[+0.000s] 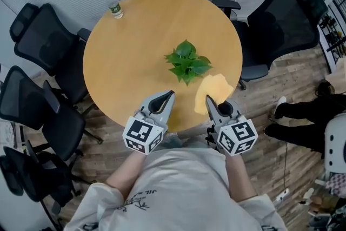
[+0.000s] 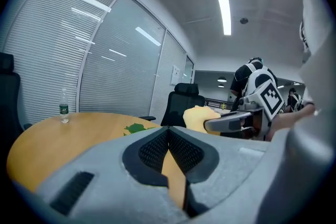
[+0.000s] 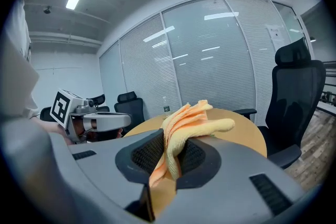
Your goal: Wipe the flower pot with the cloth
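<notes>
At table (image 1: 135, 51) edge, side by side, right gripper (image 1: 208, 100) pinches cloth (image 1: 214, 88), left gripper (image 1: 170, 94) closed.

Left hand-held gripper (image 1: 171, 93) closed; right (image 1: 208, 99) grips cloth (image 1: 217, 87).

The flower pot (image 1: 187, 62) shows only as an upright clump of green leaves (the vessel is hidden beneath them) right of the frame's centre, with the crumpled yellow-orange cloth (image 1: 215, 92) bunched just below-right of it, pinched between the right gripper (image 1: 208, 100) jaws.
</notes>
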